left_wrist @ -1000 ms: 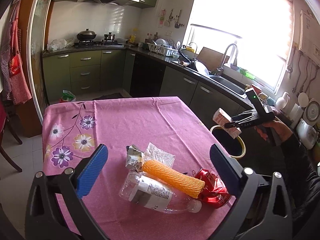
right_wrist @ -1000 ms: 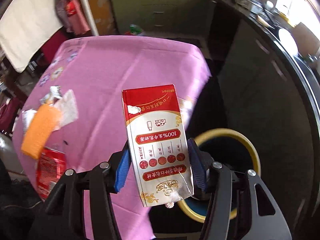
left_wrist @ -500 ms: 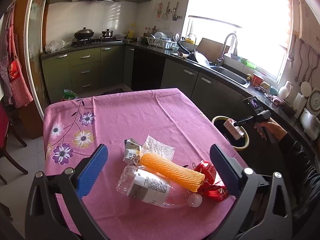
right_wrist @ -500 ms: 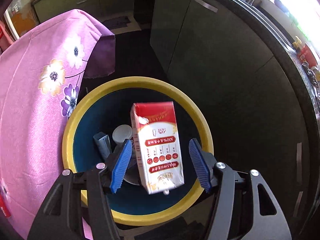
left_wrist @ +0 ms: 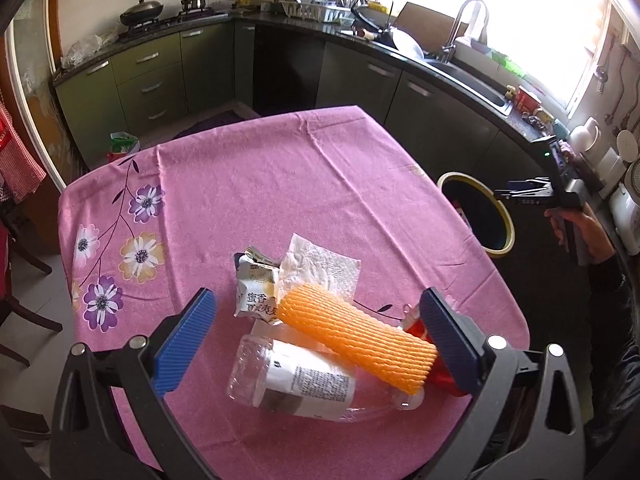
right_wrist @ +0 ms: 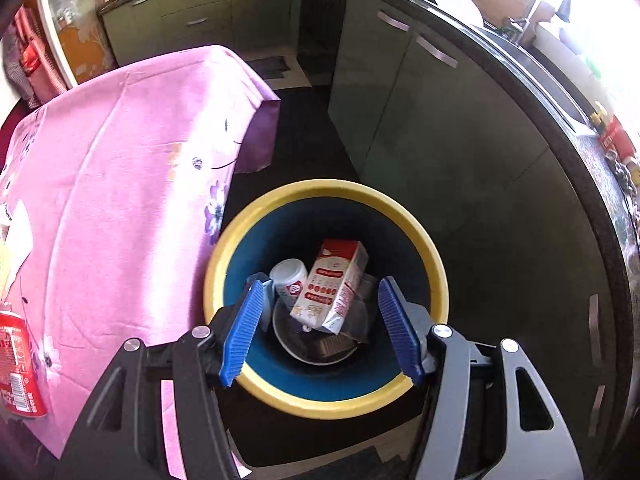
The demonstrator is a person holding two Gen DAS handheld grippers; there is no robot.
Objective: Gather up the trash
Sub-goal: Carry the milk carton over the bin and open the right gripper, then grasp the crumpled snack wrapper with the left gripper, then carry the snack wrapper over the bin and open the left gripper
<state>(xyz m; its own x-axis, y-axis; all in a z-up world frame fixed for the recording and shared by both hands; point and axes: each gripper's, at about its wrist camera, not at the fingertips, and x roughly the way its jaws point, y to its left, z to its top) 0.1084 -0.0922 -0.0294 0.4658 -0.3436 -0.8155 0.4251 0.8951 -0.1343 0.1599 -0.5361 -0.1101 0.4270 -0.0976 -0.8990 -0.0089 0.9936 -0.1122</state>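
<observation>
My right gripper (right_wrist: 320,328) hangs open over the yellow-rimmed bin (right_wrist: 424,240), nothing between its blue pads. The red and white milk carton (right_wrist: 334,286) lies inside the bin on a white cup (right_wrist: 290,280) and a bowl. My left gripper (left_wrist: 320,344) is open above a pile of trash on the pink tablecloth (left_wrist: 260,184): an orange foam net sleeve (left_wrist: 356,336), a clear plastic bottle (left_wrist: 296,380), a crumpled snack wrapper (left_wrist: 256,284), a white tissue (left_wrist: 320,264) and a red can (left_wrist: 436,372) partly behind the right finger. The same bin (left_wrist: 508,236) and the right gripper (left_wrist: 520,196) show at the right.
Green kitchen cabinets (right_wrist: 400,92) and a dark counter with a sink (left_wrist: 472,76) curve behind the bin. The red can (right_wrist: 18,368) lies near the table edge in the right wrist view. A chair (left_wrist: 16,240) stands left of the table. A person's hand (left_wrist: 580,228) holds the right gripper.
The right gripper carried the milk carton from over the table to above the bin and let it go; the carton now lies in the bin. The left gripper tilted down toward the trash pile.
</observation>
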